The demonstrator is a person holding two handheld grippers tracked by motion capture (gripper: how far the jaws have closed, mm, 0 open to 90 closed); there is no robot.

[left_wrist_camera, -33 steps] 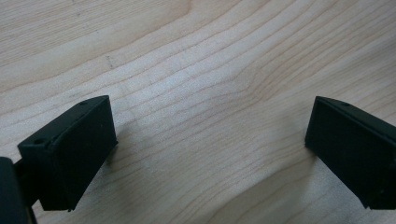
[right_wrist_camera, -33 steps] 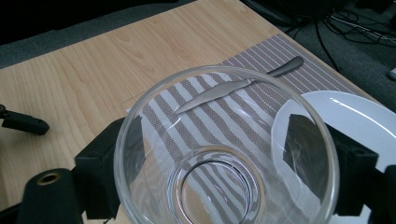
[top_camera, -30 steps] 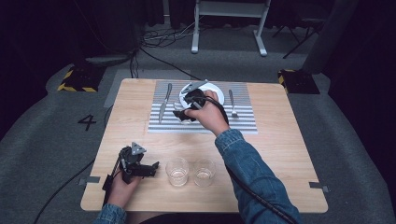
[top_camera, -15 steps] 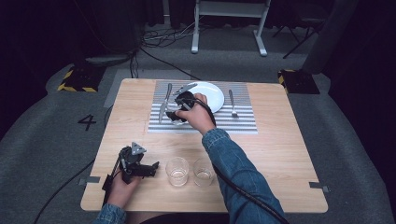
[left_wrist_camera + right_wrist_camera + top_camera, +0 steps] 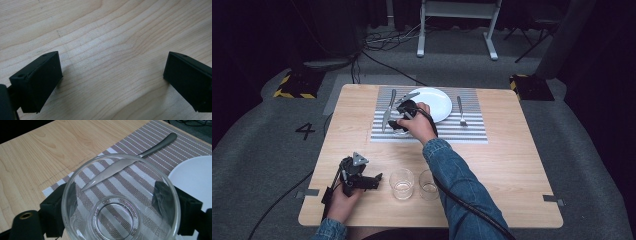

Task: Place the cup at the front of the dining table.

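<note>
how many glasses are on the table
3: two glasses stand side by side near the front edge, and a third glass sits between the right hand-held gripper's jaws on the placemat.

Light wooden counter (image 5: 512,165) carrying a striped placemat (image 5: 472,131) and two loose glasses.

The placemat lies at the far middle of the counter, under the right gripper's fingers (image 5: 53,207). On it lie a knife (image 5: 388,111) just beyond those fingers, a white plate (image 5: 439,102) beside them, and a fork (image 5: 460,111) past the plate. Two empty glasses (image 5: 402,183) (image 5: 428,184) stand side by side on bare wood at the near edge, just beside the left gripper's fingers (image 5: 40,82), which hang over bare wood grain.
</note>
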